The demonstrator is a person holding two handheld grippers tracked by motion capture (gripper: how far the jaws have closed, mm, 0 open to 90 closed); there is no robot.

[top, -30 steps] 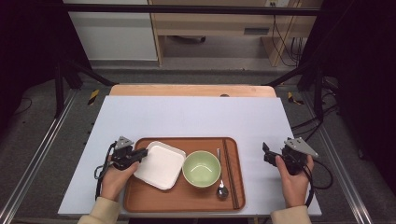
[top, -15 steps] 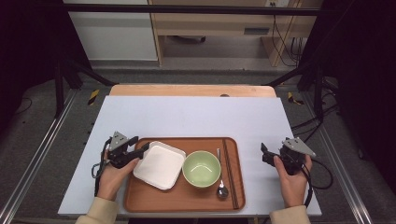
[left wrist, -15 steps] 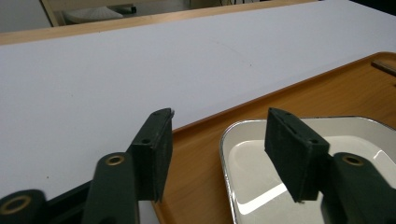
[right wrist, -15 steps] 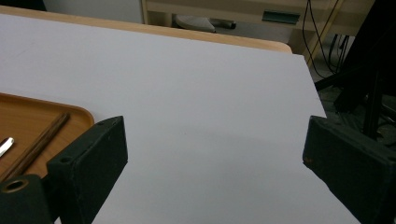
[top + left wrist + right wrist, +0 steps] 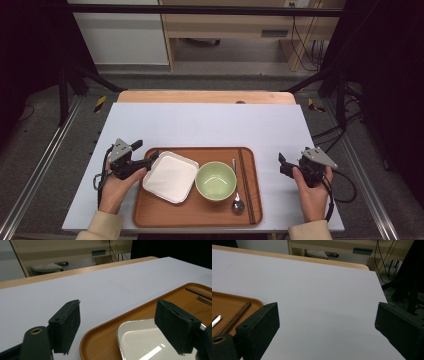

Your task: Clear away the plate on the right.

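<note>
Since a second ago the left gripper [image 5: 150,159] has let go of the white plate [image 5: 170,176]; its jaws have just been opening and now stand apart, pads clear of the rim. The plate lies flat in the left half of the tray [image 5: 150,215], just beside the green bowl [image 5: 215,180].

Risk: the lower pad appears to sit over the plate corner, though the angle is poor; pulling back low could drag the plate toward the tray lip.

Pose: the left hand holds its gripper near level, pointing right. The right gripper [image 5: 283,165], well apart on the table [image 5: 210,120], points left, jaws wide and empty.
</note>
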